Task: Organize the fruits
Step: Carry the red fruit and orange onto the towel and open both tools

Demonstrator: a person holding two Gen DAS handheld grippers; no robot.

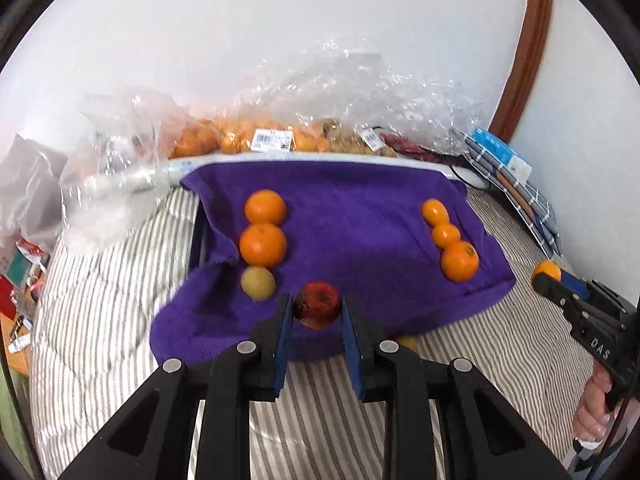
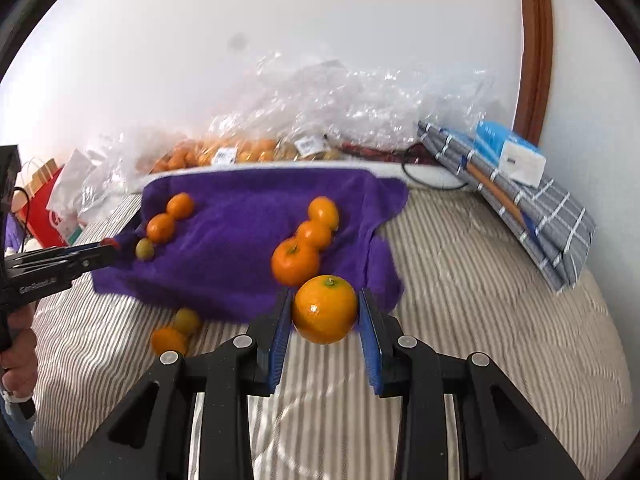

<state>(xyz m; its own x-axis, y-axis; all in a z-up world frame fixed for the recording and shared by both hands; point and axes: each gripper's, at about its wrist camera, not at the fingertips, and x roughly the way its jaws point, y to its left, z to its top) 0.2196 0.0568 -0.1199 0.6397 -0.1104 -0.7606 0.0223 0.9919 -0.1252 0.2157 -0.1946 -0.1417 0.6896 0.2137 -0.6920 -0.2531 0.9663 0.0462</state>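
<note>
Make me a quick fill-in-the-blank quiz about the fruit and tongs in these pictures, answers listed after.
1. The left tongs are shut on a ____ fruit.
2. The right tongs are shut on an ____.
3. Two rows of fruit lie on a ____ towel.
4. The left row on the towel ends nearest the camera in one small ____ fruit, after two oranges.

Missing words: red; orange; purple; yellow-green

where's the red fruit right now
The red fruit is clamped in the left gripper, low centre of the left wrist view, over the purple towel's near edge, right of the yellow-green fruit.
</note>
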